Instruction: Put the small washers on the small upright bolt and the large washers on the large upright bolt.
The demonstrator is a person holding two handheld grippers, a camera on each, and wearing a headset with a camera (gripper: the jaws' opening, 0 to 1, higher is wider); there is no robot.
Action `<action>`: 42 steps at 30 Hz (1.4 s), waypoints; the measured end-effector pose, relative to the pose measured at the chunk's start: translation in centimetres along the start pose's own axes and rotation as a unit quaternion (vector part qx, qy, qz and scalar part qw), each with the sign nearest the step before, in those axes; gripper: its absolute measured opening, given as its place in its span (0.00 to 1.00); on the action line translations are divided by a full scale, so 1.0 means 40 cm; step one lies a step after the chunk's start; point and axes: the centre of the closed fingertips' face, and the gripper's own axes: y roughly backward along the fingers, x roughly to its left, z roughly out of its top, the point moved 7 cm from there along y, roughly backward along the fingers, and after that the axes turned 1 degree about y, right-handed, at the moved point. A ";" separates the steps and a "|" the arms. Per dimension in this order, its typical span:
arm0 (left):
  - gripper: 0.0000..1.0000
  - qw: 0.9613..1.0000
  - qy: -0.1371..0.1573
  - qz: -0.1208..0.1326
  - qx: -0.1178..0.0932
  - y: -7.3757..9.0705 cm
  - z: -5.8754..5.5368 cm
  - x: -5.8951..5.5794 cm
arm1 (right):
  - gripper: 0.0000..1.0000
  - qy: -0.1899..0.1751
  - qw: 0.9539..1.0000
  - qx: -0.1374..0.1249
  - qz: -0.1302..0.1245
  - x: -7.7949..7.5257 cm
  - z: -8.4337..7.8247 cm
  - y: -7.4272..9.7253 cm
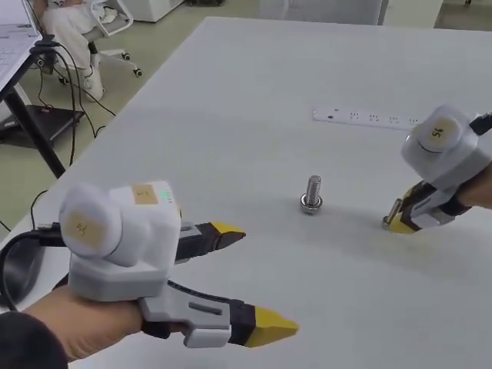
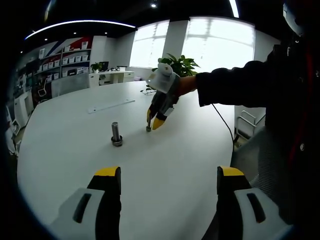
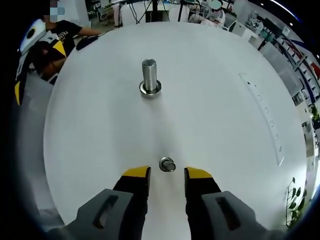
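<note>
Two bolts: the large bolt (image 1: 311, 192) and the small bolt (image 3: 167, 164) both stand upright on the white table (image 1: 231, 115), well apart.
Large bolt: stands mid-table with a washer (image 3: 150, 90) ringing its foot.
Small bolt: just ahead of the right gripper's tips, in line with the gap between them.
Right gripper (image 3: 168, 176): tips are low near the table, jaws parted a little, gripping nothing.
Left gripper (image 2: 169, 172): jaws spread wide and empty.
Power strip (image 1: 365, 118): lies flat beyond the large bolt.

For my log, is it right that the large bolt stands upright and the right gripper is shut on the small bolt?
Not quite: the right gripper is open, the small bolt standing free just ahead of it, per the right gripper view. The large bolt does stand upright.
</note>
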 end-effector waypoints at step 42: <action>0.79 1.000 -0.004 -0.003 -0.009 -0.001 -0.001 0.001 | 1.00 -0.109 0.978 -0.173 -0.047 0.127 -0.037 0.091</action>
